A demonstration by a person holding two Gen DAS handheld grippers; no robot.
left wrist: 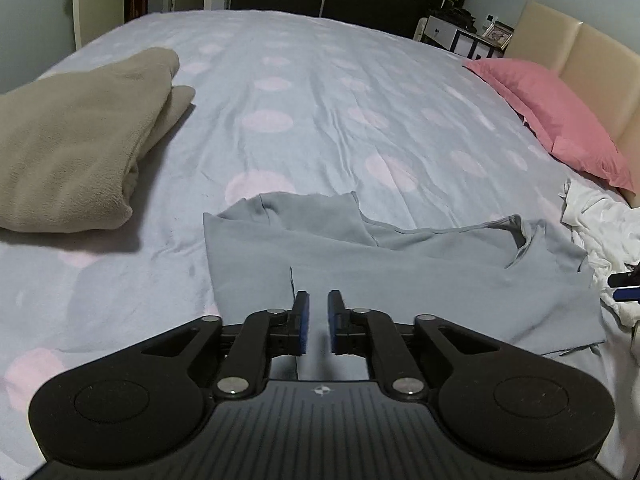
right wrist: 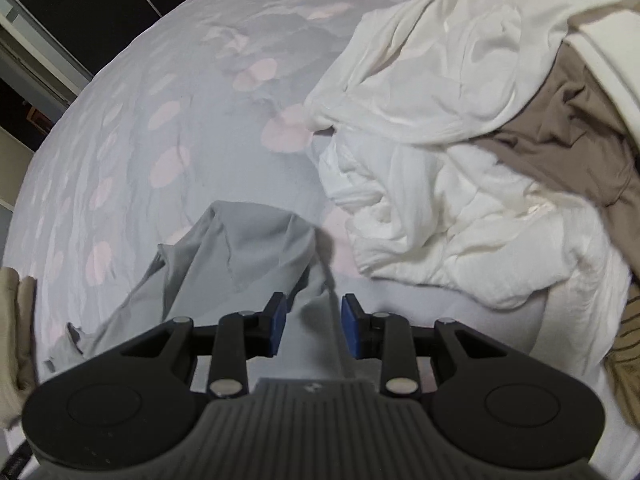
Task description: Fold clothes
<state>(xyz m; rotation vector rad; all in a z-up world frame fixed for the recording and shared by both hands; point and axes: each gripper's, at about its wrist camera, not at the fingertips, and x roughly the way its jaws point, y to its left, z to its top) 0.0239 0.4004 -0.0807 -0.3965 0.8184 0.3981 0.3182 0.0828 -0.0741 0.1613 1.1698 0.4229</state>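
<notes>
Visibility was limited: the right gripper (left wrist: 624, 286) showed only as a sliver at the left view's edge, and the right view was blurred. Grey garment (left wrist: 400, 264) lay on the dotted bedsheet (left wrist: 300, 100), thin, soft, partly folded and creased. Left gripper (left wrist: 318, 322) hovered over its near edge, jaws slightly parted, holding nothing. Right gripper jaws stood apart with grey cloth between them, unclamped. Beige fleece blanket (left wrist: 76, 140) lay folded; white laundry (right wrist: 448, 168) lay crumpled.

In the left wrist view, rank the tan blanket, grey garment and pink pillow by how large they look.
1. Grey garment and tan blanket: look about equal, not ranked.
2. Pink pillow: smallest, though it lies farther off, so its true size is unsure.
</notes>
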